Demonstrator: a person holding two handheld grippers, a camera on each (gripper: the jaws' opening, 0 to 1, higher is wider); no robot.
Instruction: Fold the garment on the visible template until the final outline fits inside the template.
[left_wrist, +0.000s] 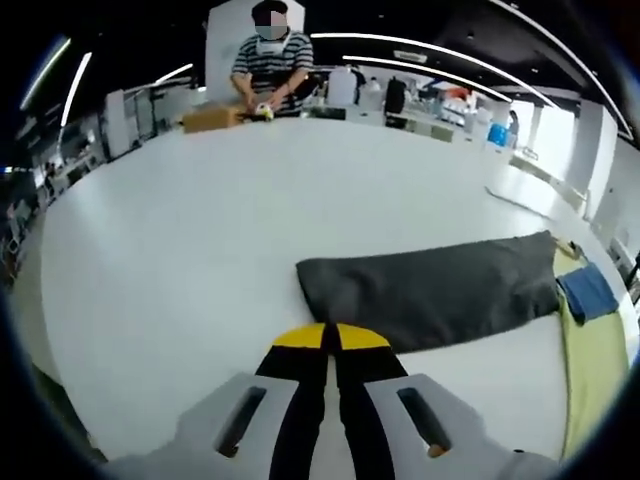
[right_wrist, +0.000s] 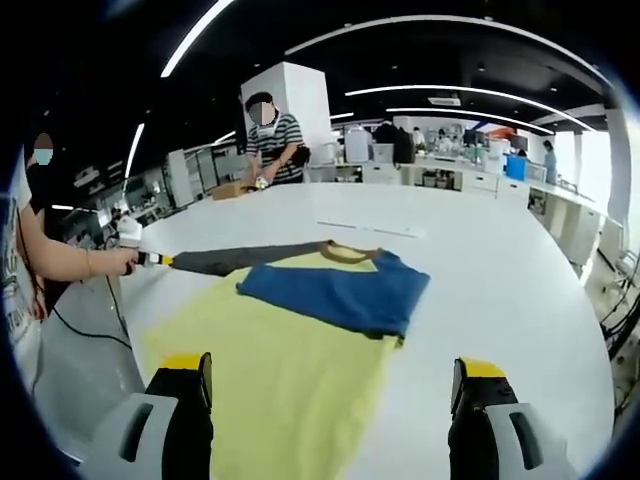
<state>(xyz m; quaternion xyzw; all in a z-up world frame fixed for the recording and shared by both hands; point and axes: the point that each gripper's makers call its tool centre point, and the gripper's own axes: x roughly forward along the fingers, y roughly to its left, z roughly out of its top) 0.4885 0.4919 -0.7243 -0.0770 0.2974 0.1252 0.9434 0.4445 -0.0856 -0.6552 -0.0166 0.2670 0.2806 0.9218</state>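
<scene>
Garment of dark grey, blue and yellow cloth (right_wrist: 330, 290) lying flat on the white table (right_wrist: 500, 270), left gripper (left_wrist: 330, 338) pinched closed on nothing visible, right gripper (right_wrist: 330, 385) spread wide above it; careless dragging likely bunches fabric.

Garment (left_wrist: 590, 330) cut by right edge; sleeve end behind fingers (left_wrist: 330, 336).

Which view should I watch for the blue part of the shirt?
The right gripper view: the blue part lies there whole, folded across the yellow shirt. The left gripper view catches just a small blue corner at its right edge, beyond the gray sleeve.
</scene>
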